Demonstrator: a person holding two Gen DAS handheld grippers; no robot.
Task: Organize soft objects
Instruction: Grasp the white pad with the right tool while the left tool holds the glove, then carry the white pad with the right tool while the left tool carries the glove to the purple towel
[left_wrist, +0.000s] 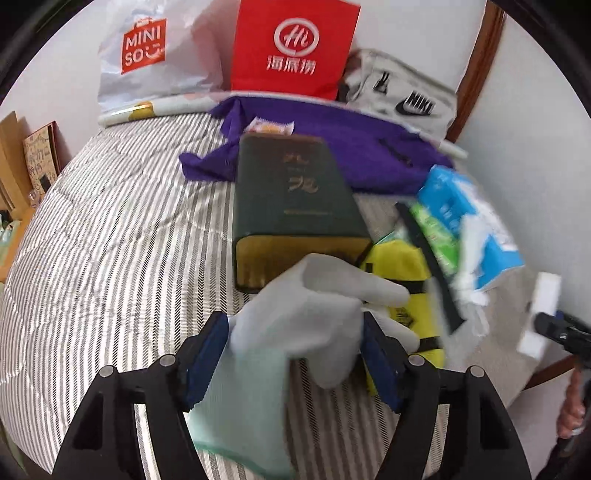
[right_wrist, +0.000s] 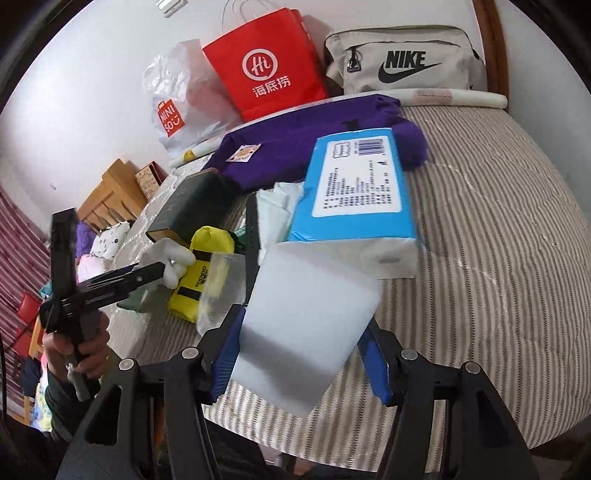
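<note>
Between my left tongs (left_wrist: 293, 354) a white glove (left_wrist: 310, 310), blue pads spread and seemingly loose beside it, green box (left_wrist: 295, 192) just beyond on the striped bed (left_wrist: 110, 240), yellow bag (left_wrist: 402, 280) beside it, my right tongs (right_wrist: 301, 354) clamped on a white foam block (right_wrist: 306, 325), blue tissue pack (right_wrist: 354, 188) behind.
</note>
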